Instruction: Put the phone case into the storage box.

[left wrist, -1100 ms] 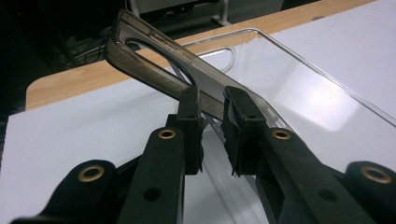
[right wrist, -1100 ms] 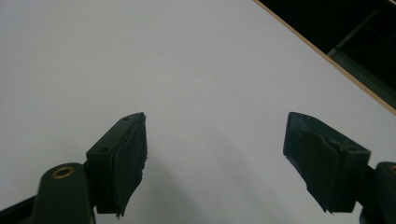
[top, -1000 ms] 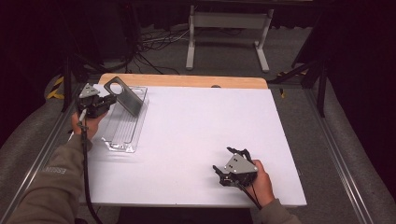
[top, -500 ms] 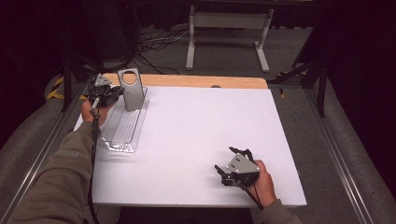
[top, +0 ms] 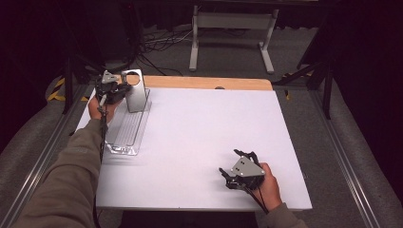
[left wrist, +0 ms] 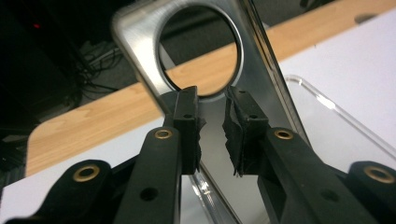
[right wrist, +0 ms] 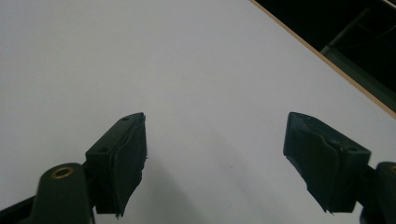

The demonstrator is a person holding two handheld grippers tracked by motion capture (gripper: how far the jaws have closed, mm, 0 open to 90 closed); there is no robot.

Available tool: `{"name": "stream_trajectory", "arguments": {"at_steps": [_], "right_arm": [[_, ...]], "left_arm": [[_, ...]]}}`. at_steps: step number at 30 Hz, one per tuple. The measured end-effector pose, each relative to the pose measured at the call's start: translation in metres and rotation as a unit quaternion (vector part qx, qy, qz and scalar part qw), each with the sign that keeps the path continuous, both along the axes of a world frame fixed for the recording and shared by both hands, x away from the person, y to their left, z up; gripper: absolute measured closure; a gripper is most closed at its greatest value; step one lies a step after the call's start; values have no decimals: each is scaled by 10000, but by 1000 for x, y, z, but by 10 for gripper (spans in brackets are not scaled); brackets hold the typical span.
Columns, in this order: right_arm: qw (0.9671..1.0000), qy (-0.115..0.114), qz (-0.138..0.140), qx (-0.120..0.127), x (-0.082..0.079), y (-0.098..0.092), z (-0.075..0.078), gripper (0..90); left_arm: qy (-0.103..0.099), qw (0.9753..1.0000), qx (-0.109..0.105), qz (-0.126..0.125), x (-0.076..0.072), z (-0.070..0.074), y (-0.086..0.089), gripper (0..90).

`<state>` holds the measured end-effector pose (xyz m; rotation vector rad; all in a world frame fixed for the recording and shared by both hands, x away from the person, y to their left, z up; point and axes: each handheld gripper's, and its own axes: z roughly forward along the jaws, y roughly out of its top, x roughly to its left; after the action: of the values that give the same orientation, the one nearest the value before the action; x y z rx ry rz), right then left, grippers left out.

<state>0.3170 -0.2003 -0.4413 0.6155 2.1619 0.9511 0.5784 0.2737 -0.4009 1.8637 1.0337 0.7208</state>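
at the far left corner of the white desk (top: 199,137), the left gripper (top: 115,89) meets a brushed silver metal plate with a round hole near its top (top: 134,90), which stands upright at the far end of a clear plastic tray (top: 124,134). in the left gripper view the plate (left wrist: 219,70) runs out of frame at the top and its foot is hidden behind the black jaws. those jaws are drawn near each other with a narrow gap between the pads, and the plate's lower rim of the hole sits right behind them; i cannot tell whether they pinch the metal or merely stand in front of it. the tray's clear rim (left wrist: 327,121) is faint and hard to follow against the white top. a bare wooden strip (top: 209,82) runs along the desk's far edge.

well apart, near the front right corner, the right gripper (top: 236,169) lies low over the bare desk, a hand (top: 268,186) round it. in the right gripper view its jaws stand wide, released, with white surface (right wrist: 187,70) between them.
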Motion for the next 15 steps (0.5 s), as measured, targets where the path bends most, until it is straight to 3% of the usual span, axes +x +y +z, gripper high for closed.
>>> {"name": "stream_trajectory", "arguments": {"at_steps": [5, 15], "right_arm": [[10000, 7, -40, -20, 0, 0, -1, 222], [9999, -78, -76, 59, 0, 0, 2, 229]], "left_arm": [[-15, 10000, -38, -23, -7, 0, 5, 749], [-113, 9991, -364, -184, -30, 0, 13, 711]]}}
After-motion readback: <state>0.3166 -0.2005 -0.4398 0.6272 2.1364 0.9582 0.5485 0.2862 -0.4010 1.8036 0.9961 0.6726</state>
